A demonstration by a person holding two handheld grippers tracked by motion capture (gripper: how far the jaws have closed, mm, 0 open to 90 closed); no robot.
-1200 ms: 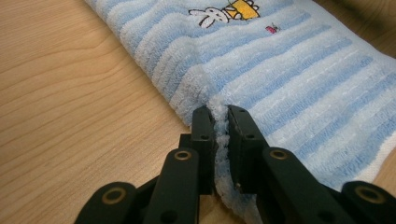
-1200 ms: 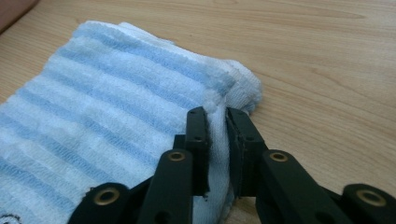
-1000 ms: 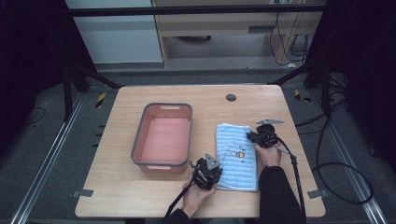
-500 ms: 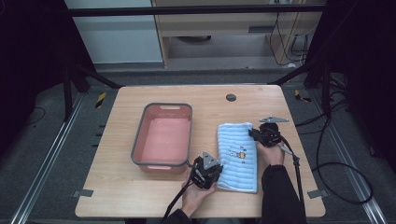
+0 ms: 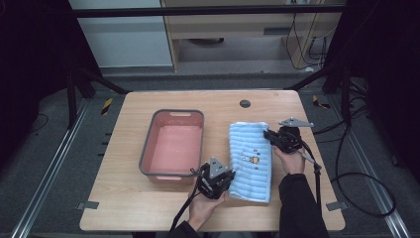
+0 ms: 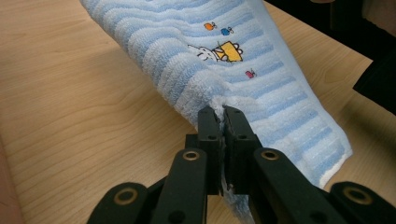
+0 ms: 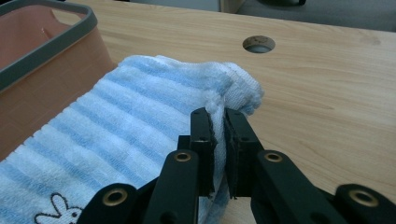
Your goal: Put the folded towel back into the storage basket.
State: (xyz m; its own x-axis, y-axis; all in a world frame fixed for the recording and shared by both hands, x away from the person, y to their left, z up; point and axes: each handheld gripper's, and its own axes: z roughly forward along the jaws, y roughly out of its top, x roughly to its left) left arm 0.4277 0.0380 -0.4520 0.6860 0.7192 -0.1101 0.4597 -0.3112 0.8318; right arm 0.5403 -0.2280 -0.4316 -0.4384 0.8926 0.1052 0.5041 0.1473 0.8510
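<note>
A person sits at a wooden tabletop (image 5: 148, 208) and works with a hand-held gripper in each hand. A folded blue-and-white striped towel (image 5: 251, 158), embroidered with a small rabbit, lies on the tabletop to the right of a pink plastic basin (image 5: 173, 146) with a grey rim.

The left gripper (image 5: 225, 179) is at the towel's near left corner. In the left gripper view its jaws are clenched on the folded edge of the cloth, and the fabric peaks up from the wood at that point. The right gripper (image 5: 270, 135) is at the far right corner. In the right gripper view its jaws pinch a bunched tuft of that corner, just above the tabletop and not far from a round hole (image 7: 258, 44) in the wood.

Holding two opposite corners likely keeps the towel stretched and flat as it is raised, so it does not sag or unfold. The basin is empty and just beside the towel, so it is probably the towel's destination.
</note>
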